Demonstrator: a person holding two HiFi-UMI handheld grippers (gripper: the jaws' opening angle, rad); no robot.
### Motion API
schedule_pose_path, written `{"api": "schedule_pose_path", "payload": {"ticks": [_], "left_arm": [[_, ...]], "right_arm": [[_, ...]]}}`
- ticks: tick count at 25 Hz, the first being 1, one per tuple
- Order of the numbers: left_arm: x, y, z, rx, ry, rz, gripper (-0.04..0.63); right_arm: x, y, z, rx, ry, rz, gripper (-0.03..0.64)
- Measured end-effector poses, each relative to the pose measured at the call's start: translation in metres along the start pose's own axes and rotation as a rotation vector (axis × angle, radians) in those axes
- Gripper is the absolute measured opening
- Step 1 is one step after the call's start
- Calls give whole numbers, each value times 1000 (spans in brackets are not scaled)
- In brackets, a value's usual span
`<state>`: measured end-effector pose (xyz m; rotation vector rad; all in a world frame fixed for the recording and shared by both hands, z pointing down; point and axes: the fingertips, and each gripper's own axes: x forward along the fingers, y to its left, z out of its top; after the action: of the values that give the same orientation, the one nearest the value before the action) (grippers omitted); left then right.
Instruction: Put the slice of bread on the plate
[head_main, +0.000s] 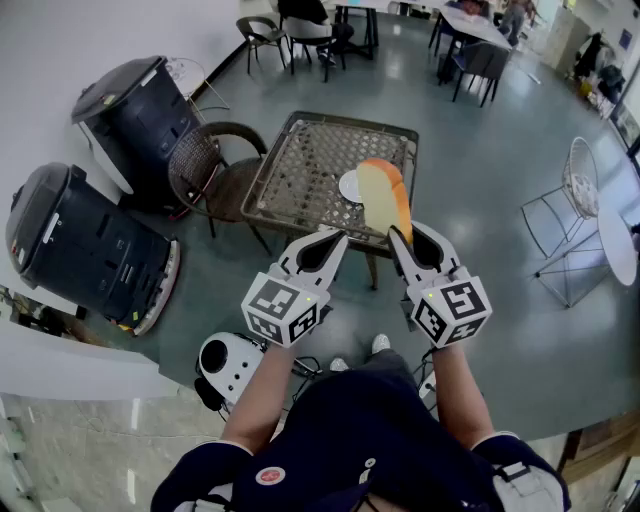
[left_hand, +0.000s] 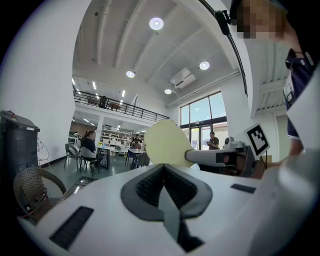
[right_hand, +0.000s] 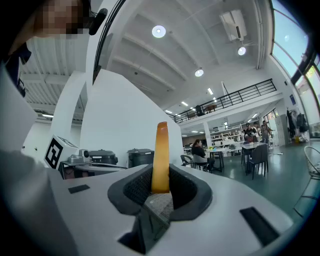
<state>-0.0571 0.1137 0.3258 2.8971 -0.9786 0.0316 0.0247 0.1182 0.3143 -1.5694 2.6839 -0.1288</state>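
Note:
The slice of bread (head_main: 383, 200), pale with an orange-brown crust, stands on edge between the fingers of my right gripper (head_main: 401, 236), which is shut on its lower end. In the right gripper view the bread (right_hand: 160, 152) rises edge-on from the right gripper (right_hand: 160, 176). Below it, a small white plate (head_main: 348, 186) lies on a square wicker table (head_main: 300, 165), partly hidden behind the bread. My left gripper (head_main: 336, 238) hangs beside the right one, shut and holding nothing. From the left gripper (left_hand: 163, 169), the bread's flat face (left_hand: 167, 144) shows to the right.
A brown wicker chair (head_main: 205, 165) stands left of the table. Two dark bins (head_main: 140, 105) (head_main: 70, 240) line the left wall. A white wire chair (head_main: 575, 195) and a round white table (head_main: 620, 240) are at the right. More tables and chairs (head_main: 470, 40) stand farther off.

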Motion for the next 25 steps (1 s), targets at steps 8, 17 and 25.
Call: {"api": "schedule_pose_path", "payload": {"ticks": [8,17,25], "left_arm": [[0,2,-2,-1,13,-11,5],[-1,3,-4,-2,16,-21,5],[1,12,-4,1,2,-34,5]], "right_arm": [[4,4,1,14,-9,14,91],[5,4,-1,9,-3,2,91],[13,5,-4,2,-3,-12,91]]}}
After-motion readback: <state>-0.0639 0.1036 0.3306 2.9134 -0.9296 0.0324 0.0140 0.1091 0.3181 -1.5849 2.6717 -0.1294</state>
